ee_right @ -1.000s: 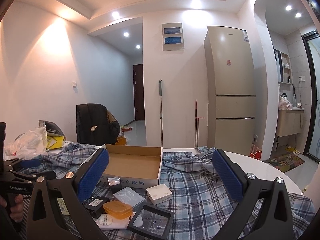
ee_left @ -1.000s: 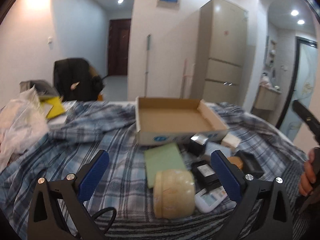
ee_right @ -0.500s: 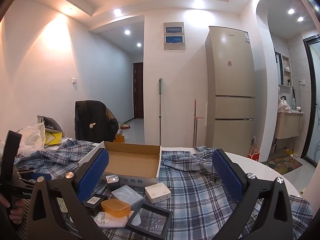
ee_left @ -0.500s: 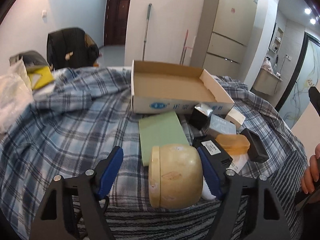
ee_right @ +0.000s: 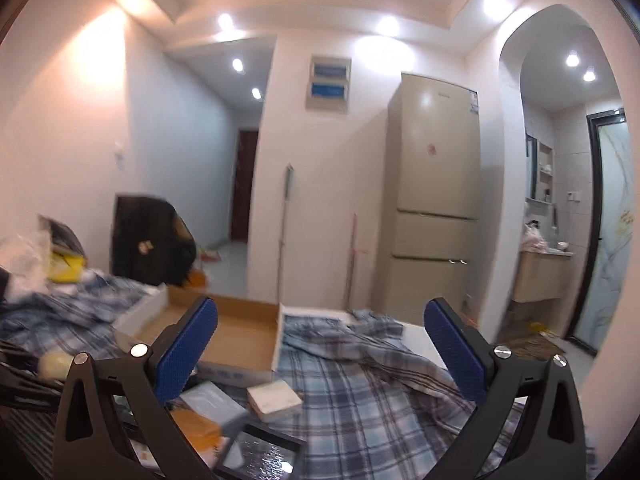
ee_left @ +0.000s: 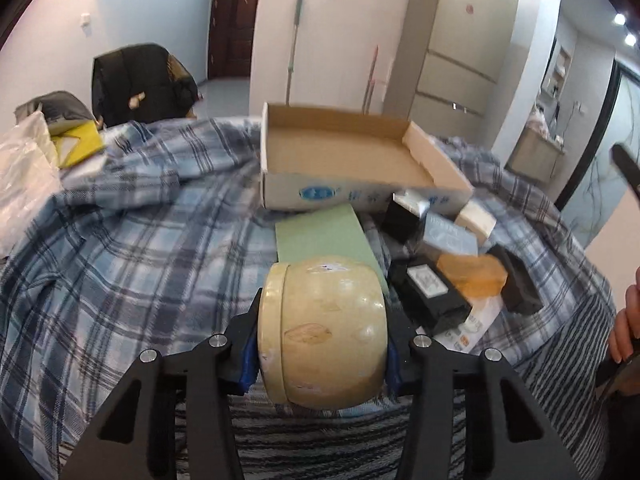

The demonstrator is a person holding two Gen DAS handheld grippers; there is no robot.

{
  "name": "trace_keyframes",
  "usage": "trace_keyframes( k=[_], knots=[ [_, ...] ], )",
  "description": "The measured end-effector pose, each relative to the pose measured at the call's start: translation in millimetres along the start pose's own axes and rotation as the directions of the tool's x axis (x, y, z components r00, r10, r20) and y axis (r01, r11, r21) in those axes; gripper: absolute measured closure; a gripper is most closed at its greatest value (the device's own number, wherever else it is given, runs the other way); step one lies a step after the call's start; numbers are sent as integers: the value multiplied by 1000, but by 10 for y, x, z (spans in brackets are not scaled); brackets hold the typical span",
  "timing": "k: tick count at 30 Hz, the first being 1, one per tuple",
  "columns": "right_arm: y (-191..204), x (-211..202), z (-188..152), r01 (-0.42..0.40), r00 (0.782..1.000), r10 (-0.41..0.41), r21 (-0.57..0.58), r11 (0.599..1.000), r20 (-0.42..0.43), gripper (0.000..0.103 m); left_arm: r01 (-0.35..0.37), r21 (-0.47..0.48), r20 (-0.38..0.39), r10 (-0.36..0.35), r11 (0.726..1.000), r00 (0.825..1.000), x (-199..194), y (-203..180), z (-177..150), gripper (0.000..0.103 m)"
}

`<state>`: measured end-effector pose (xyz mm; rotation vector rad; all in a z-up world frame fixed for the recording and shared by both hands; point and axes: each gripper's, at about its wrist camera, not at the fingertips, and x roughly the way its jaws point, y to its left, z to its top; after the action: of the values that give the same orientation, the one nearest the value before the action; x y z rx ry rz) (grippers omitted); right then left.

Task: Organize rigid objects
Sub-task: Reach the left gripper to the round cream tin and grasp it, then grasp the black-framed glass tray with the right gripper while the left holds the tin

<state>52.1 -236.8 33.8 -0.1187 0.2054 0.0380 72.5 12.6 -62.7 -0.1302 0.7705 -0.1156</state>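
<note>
**Cream jar clamped in the left gripper, cardboard tray waiting beyond**

The cream jar lies on its side between the pads of the left gripper, whose jaws have closed narrow onto its lid end and its base. It sits low over the striped cloth at the near edge of the table. To do this step well, I would keep the squeeze firm: the body is round and smooth, so it could roll or slip out. Lift it straight up before carrying it forward, to clear the green card just behind it and the black box close on its right.

Past these, the orange case and small white box crowd the front of the open cardboard tray, which looks the likely destination; its floor is bare.

The right gripper hangs above the plaid cloth with jaws wide, holding nothing.

A second ago the left jaws stood wide with the jar lying free ahead of them; half a second ago they were closing around it.
</note>
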Motion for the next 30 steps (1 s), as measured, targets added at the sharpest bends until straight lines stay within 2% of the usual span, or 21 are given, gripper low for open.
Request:
trace_keyframes(
  k=[2, 4, 6, 8, 9, 11, 14, 15, 16, 17, 19, 21, 23, 24, 25, 28, 30],
  knots=[
    [-53, 50, 64, -7, 998, 9, 28, 1000, -67, 0, 7, -1, 64, -7, 1000, 998, -116, 10, 22, 53],
    [-123, 110, 113, -3, 989, 13, 69, 998, -145, 0, 1, 6, 152, -2, 1000, 988, -273, -3, 42, 53],
    [-226, 131, 131, -44, 979, 74, 156, 987, -192, 0, -50, 28, 252, 42, 998, 967, -442, -51, 58, 53],
    [-315, 128, 171, -105, 969, 155, 249, 963, -192, 0, -105, 44, 335, 85, 993, 938, -580, -103, 82, 53],
    [-337, 136, 188, -115, 965, 174, 280, 953, -197, 0, -111, 51, 368, 85, 993, 926, -642, -127, 100, 53],
    [-304, 201, 219, -98, 953, 171, 277, 956, -251, 0, -99, 60, 402, 67, 993, 913, -729, -177, 158, 53],
    [-176, 382, 96, -56, 899, 145, 221, 974, -414, 0, -97, 77, 450, 52, 992, 892, -832, -276, 259, 53],
    [-156, 458, -12, -64, 871, 166, 228, 972, -462, 0, -93, 84, 481, 41, 992, 876, -861, -316, 281, 53],
    [-145, 524, -110, -69, 843, 184, 238, 969, -505, 0, -94, 93, 494, 36, 991, 868, -873, -350, 285, 53],
    [-125, 606, -228, -68, 808, 200, 249, 966, -555, 0, -104, 108, 513, 34, 989, 857, -867, -398, 287, 53],
    [-114, 740, -438, -64, 748, 234, 283, 957, -621, 0, -107, 106, 518, 37, 989, 855, -837, -417, 266, 53],
    [-105, 844, -618, -66, 692, 274, 320, 945, -668, 0, -92, 101, 499, 30, 991, 866, -744, -414, 209, 53],
    [-84, 943, -743, -78, 643, 309, 342, 937, -701, 0, -116, 117, 480, 46, 986, 876, -642, -415, 149, 53],
    [-80, 967, -786, -77, 630, 313, 344, 936, -711, 3, -121, 119, 464, 53, 985, 884, -612, -408, 145, 53],
    [-76, 984, -801, -71, 627, 309, 342, 937, -715, 5, -118, 116, 454, 53, 986, 890, -588, -396, 146, 53],
    [-56, 996, -802, -64, 637, 286, 321, 945, -716, 7, -99, 87, 450, 50, 991, 892, -577, -326, 153, 53],
    [-16, 1031, -820, -71, 621, 290, 317, 946, -728, 14, -96, 77, 445, 52, 992, 894, -566, -293, 153, 53]
  ],
)
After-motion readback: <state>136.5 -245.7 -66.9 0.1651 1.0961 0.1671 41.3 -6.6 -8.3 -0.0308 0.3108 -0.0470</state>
